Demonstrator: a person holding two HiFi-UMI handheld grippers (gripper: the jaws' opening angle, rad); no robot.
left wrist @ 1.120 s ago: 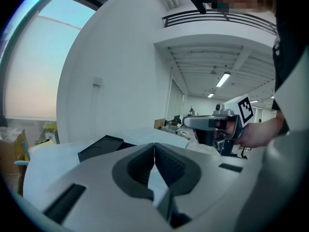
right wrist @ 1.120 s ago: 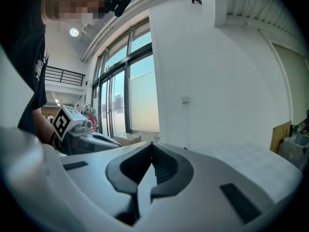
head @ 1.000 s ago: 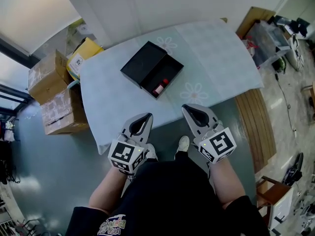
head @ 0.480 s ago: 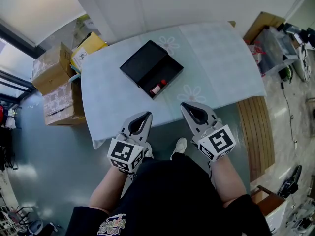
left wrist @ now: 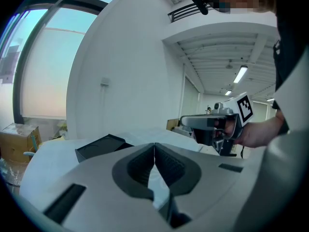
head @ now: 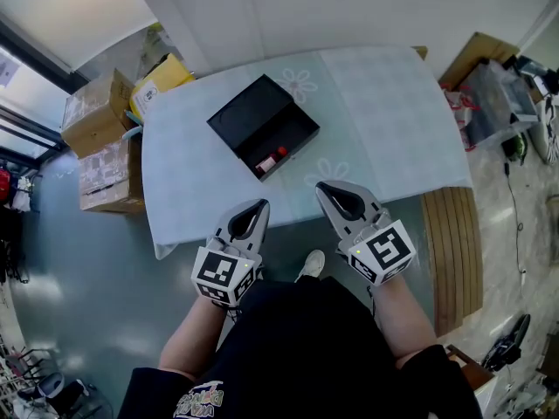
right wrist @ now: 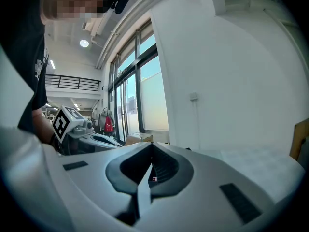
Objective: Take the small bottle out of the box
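Grippers first: left gripper point(head: 259, 206) clenched, jaws pressed tip to tip with nothing between them; right gripper point(head: 321, 187) likewise closed and empty, as each gripper's own view confirms. Both are held side by side just off the near edge of the table point(head: 384, 103), which is covered in a pale blue-green cloth with faint flower prints. Their tips point toward 12 o'clock. Black rectangular box point(head: 249, 112) lies open near the table's middle, at 12 o'clock from the left gripper and about 11 o'clock from the right gripper, well apart from both. Its lid half sits on the 10 o'clock side, the tray half on the 4 o'clock side. Small bottle with a red cap point(head: 269, 158) lies on its side in the tray, toward the tray's 7 o'clock end, the end nearest the grippers. In the left gripper view the box's dark edge point(left wrist: 99, 146) shows low ahead at 10 o'clock. Brown cardboard cartons point(head: 96, 120) are stacked on the floor at 9 o'clock of the table; not involved. Progress, as judged: box already open, bottle untouched and inside; nothing of the removal done. Left to do: reach over the table, open one pair of jaws, close on the bottle, lift it clear of the tray.
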